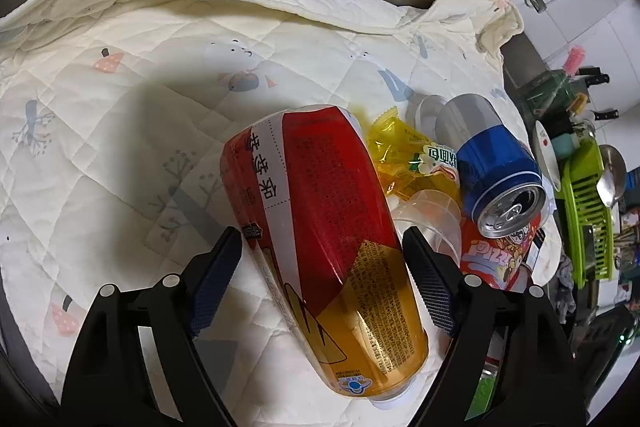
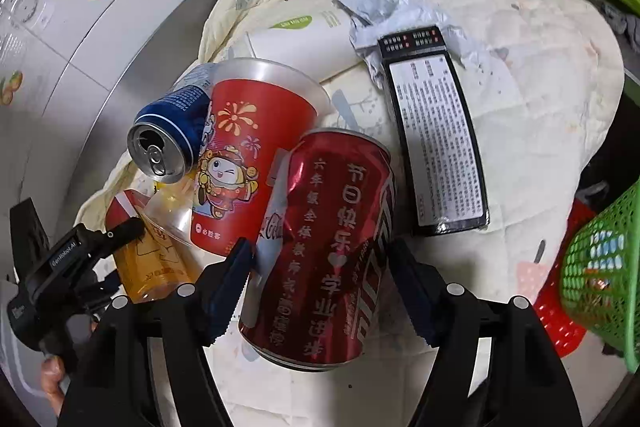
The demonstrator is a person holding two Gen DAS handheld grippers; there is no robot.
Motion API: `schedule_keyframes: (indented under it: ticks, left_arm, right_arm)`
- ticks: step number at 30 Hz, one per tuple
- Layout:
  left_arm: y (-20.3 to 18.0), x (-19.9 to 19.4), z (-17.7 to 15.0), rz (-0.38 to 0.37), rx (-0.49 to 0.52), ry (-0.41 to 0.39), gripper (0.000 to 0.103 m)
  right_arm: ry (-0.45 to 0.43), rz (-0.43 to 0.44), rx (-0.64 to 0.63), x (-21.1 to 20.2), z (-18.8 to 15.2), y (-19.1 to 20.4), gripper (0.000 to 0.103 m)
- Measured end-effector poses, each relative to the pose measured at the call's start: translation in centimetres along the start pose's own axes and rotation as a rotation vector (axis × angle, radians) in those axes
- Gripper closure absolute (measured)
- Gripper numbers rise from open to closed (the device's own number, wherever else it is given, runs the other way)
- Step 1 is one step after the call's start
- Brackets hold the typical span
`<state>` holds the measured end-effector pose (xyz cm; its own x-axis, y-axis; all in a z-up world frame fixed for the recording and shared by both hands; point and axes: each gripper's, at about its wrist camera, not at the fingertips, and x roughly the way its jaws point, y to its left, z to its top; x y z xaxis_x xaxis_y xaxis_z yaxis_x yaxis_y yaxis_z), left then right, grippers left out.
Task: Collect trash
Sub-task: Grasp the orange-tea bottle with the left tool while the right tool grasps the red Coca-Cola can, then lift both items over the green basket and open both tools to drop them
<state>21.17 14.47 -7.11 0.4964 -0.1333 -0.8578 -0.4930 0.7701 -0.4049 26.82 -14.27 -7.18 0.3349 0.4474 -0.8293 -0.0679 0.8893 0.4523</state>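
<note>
The plastic tea bottle with a red and amber label (image 1: 328, 247) lies on its side on the quilted cream cloth (image 1: 120, 131) covering the bench, its white cap toward 6 o'clock. The left gripper (image 1: 322, 275) straddles it with its fingers spread wide, the ribbed blue pads (image 1: 214, 281) just beside the bottle's sides; whether they touch cannot be told. At 2 o'clock from the bottle lie a crinkled yellow wrapper (image 1: 400, 155), a clear plastic cup (image 1: 434, 219) and a blue aluminium can (image 1: 496, 167) with its opened top facing 5 o'clock.

In the right wrist view, the dented red aluminium can with printed Chinese characters (image 2: 328, 247) lies between the spread fingers of the right gripper (image 2: 320, 283), the left pad touching its side. At 11 o'clock leans a red paper cup with a cartoon figure (image 2: 244, 155), touching the can. At 2 o'clock lies a flat black box with a white text label (image 2: 440, 139), and crumpled grey paper (image 2: 392, 11) beyond it. A green mesh basket (image 2: 604, 279) stands at 3 o'clock.
</note>
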Motion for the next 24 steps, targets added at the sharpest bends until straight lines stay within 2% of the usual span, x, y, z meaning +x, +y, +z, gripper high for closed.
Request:
schedule_keyframes:
  ticks: [5, 7, 13, 21, 24]
  left_arm:
    - [-0.1, 0.3, -0.5, -0.027, 0.010, 0.017, 0.024]
    - [0.1, 0.3, -0.6, -0.043, 0.017, 0.013, 0.024]
    - [0.3, -0.7, -0.9, -0.073, 0.062, 0.005, 0.026]
    - [0.2, -3.3, -2.3, -0.116, 0.113, -0.024, 0.027]
    - [-0.3, -4.4, -2.9, -0.136, 0.146, -0.034, 0.027]
  right_arm:
    - [0.038, 0.055, 0.064, 1.1, -0.1, -0.8, 0.035]
    - [0.042, 0.093, 0.082, 1.4, -0.3, -1.1, 0.039]
    - [0.005, 0.079, 0.021, 0.4, -1.2, -0.3, 0.040]
    - [-0.024, 0.106, -0.058, -2.2, -3.4, -0.1, 0.041]
    - [-0.032, 0.122, -0.053, -3.0, -3.9, -0.5, 0.042]
